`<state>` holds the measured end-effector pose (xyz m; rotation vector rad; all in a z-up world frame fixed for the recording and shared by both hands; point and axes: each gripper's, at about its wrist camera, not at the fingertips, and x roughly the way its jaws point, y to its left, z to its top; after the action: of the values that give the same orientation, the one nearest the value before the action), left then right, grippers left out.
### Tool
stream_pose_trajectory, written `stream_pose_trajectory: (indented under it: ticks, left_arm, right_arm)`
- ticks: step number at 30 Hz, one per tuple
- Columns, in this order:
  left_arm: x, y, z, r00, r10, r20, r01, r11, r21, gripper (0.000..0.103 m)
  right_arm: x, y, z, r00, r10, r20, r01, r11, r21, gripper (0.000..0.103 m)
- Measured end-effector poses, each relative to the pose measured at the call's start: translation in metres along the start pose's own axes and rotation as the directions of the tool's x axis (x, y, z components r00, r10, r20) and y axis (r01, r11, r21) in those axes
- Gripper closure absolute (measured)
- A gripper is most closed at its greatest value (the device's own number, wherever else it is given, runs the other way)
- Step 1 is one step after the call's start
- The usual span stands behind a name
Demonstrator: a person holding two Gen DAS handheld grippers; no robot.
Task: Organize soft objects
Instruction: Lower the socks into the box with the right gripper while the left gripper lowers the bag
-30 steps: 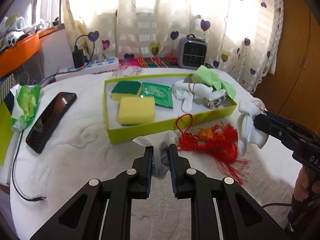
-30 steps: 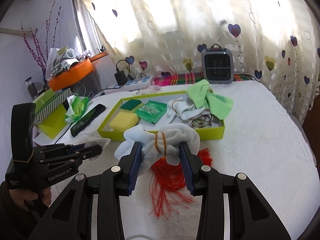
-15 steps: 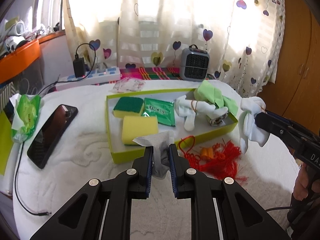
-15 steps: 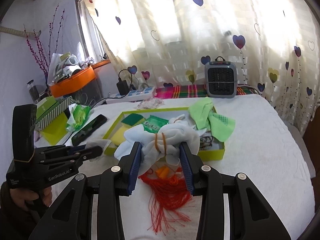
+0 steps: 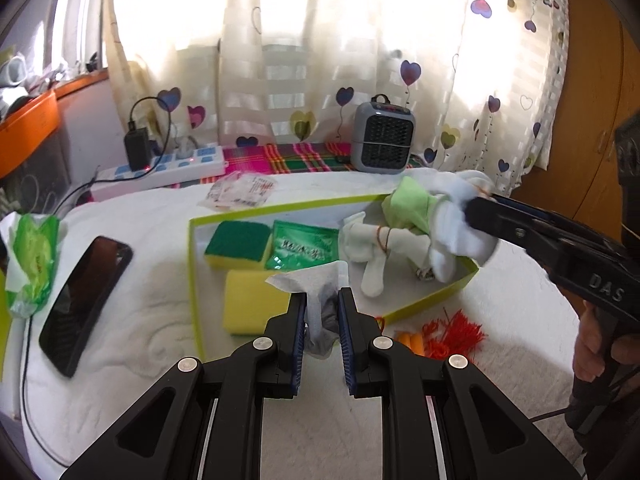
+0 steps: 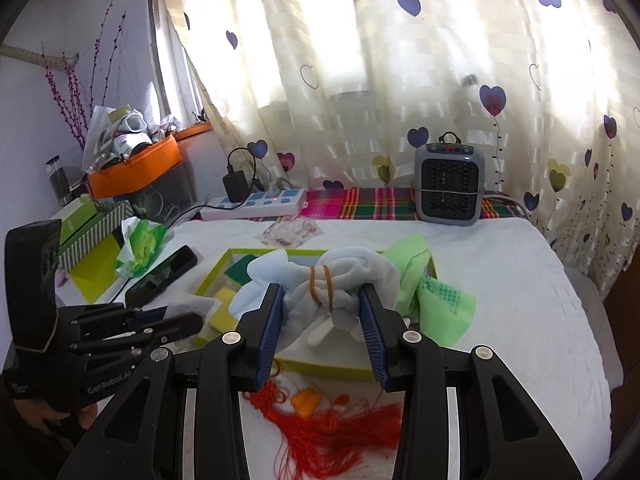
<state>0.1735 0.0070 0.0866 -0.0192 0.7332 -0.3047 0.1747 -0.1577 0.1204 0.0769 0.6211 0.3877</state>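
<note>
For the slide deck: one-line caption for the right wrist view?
Right gripper carries a banded white sock bundle over the green tray.

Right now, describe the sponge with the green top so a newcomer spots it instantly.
Find the yellow-green box on the white bed. The sponge lies in its far left corner, beside the green packet. Unlike the plain yellow sponge nearer the camera, it has a dark green scouring top.
</note>
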Motion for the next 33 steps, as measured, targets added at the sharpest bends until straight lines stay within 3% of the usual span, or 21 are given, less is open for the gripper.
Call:
stream_pose_trajectory:
  ticks: [14, 33]
  left_arm:
    - [0.052, -0.01, 0.016, 0.997, -0.043, -0.067, 0.044, 0.999, 0.021, 0.088]
    - [0.095, -0.005, 0.016, 0.992, -0.018, -0.127, 0.015, 1.0, -0.019, 0.088]
  right_arm:
    - [0.062, -0.016, 0.019, 0.996, 0.024, -0.087, -0.022, 0.999, 0.027, 0.063]
    - [0.12, -0.014, 0.022, 0.983, 0.051, -0.176, -0.043, 0.998, 0.052, 0.063]
